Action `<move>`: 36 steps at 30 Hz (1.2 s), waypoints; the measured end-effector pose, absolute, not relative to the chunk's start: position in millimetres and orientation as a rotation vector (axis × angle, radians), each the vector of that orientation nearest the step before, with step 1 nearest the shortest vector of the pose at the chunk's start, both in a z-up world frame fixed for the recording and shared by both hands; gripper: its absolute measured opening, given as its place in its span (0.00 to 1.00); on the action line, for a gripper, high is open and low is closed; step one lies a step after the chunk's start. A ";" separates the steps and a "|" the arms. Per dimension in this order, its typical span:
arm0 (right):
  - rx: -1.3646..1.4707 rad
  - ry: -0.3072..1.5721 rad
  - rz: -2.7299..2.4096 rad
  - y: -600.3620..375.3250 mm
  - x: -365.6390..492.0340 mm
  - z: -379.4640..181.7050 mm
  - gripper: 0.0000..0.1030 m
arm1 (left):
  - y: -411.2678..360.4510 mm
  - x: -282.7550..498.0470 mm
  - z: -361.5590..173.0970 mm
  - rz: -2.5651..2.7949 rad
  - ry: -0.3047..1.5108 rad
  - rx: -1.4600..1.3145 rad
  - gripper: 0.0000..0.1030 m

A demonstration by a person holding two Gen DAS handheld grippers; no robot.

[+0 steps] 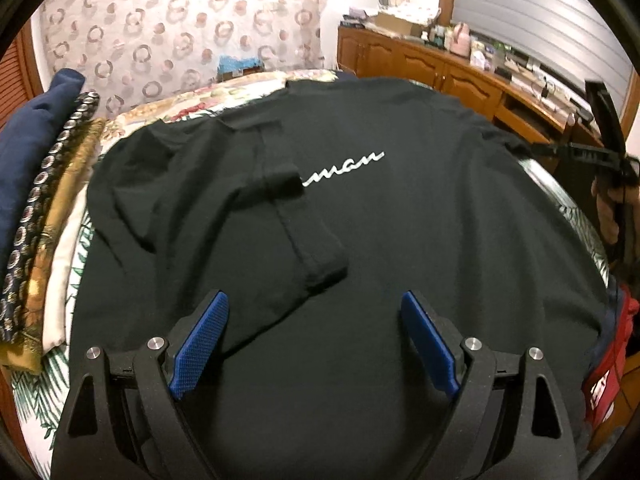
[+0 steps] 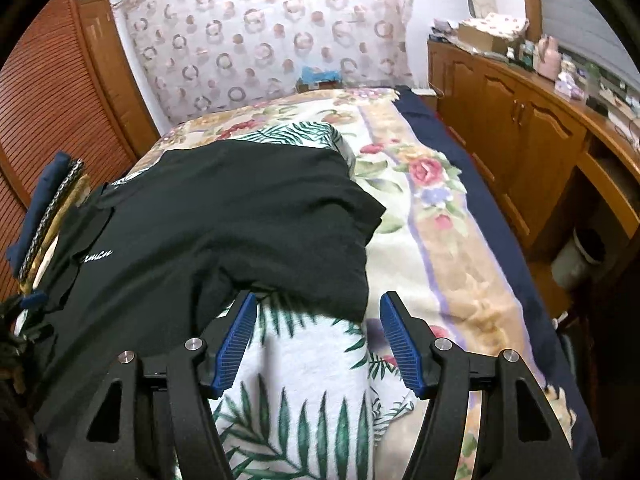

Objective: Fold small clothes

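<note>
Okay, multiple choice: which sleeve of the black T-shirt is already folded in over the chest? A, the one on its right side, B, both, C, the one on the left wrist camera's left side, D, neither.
C: on the black T-shirt, only that folded sleeve lies across the chest, covering the start of the white lettering.

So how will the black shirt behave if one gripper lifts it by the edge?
The black shirt is probably floppy: its sleeve lies folded over with soft creases. It will likely sag rather than hold shape, since its edge drapes over the bedspread. It looks light.
</note>
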State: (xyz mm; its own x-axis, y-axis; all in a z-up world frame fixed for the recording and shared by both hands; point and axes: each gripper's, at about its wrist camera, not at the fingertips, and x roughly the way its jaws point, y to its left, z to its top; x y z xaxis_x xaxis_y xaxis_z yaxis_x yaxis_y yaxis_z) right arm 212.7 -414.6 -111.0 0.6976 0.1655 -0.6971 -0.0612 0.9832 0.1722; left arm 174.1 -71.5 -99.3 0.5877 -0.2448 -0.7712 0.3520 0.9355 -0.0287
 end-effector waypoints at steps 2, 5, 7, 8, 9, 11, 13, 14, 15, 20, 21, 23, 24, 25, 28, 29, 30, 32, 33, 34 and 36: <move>0.161 0.809 0.134 -414.5 220.2 -112.6 0.64 | -75.0 174.3 -104.1 -0.342 0.886 0.153 0.87; 0.206 0.832 0.145 -416.1 229.1 -116.3 0.64 | -77.1 172.6 -103.0 -0.343 0.884 0.167 0.87; 0.237 0.836 0.150 -416.1 232.7 -116.2 0.64 | -76.8 172.6 -103.8 -0.344 0.890 0.166 0.92; 0.254 0.838 0.152 -416.6 234.6 -116.3 0.64 | -77.4 171.9 -104.3 -0.345 0.890 0.169 0.93; 0.269 0.839 0.154 -417.3 236.3 -117.4 0.64 | -77.1 172.0 -104.5 -0.348 0.892 0.170 0.97; 0.296 0.848 0.159 -416.7 239.6 -119.6 0.64 | -78.7 171.8 -105.5 -0.358 0.900 0.180 0.99; 0.316 0.860 0.162 -418.3 241.3 -122.9 0.64 | -81.4 174.7 -106.6 -0.359 0.901 0.179 1.00; 0.324 0.862 0.161 -418.4 241.7 -124.5 0.64 | -81.1 175.0 -106.7 -0.359 0.901 0.179 1.00; 0.333 0.864 0.164 -419.0 242.6 -124.8 0.62 | -81.0 175.1 -106.6 -0.358 0.901 0.179 1.00; 0.309 0.866 0.176 -424.0 243.6 -119.9 0.30 | -80.3 175.9 -106.8 -0.359 0.901 0.178 1.00; 0.286 0.859 0.170 -423.1 244.6 -116.9 0.24 | -81.0 175.1 -106.9 -0.358 0.900 0.180 1.00; 0.205 0.834 0.134 -417.1 242.1 -110.8 0.13 | -80.5 175.7 -106.7 -0.359 0.900 0.180 1.00; 0.183 0.821 0.136 -413.4 240.0 -107.5 0.12 | -80.5 175.6 -106.7 -0.359 0.901 0.179 1.00; 0.160 0.802 0.129 -409.9 237.6 -103.3 0.11 | -81.0 175.2 -106.8 -0.359 0.900 0.179 1.00; 0.067 0.717 0.088 -394.8 228.2 -84.4 0.10 | -80.8 175.3 -106.7 -0.359 0.900 0.179 1.00; 0.039 0.683 0.088 -388.1 224.4 -76.4 0.10 | -81.0 175.2 -106.7 -0.359 0.900 0.179 1.00; 0.018 0.647 0.097 -380.7 220.4 -67.6 0.10 | -81.1 175.2 -106.6 -0.359 0.900 0.178 1.00; -0.018 0.587 0.134 -363.6 208.9 -54.6 0.10 | -81.4 174.9 -106.7 -0.359 0.900 0.179 1.00; -0.035 0.565 0.159 -354.3 205.0 -47.9 0.10 | -81.6 174.4 -106.6 -0.360 0.900 0.177 1.00; -0.047 0.551 0.185 -346.0 201.4 -43.3 0.10 | -80.6 175.0 -106.5 -0.362 0.900 0.174 1.00; -0.069 0.523 0.217 -328.6 191.0 -36.9 0.10 | -79.3 176.0 -105.5 -0.366 0.896 0.160 1.00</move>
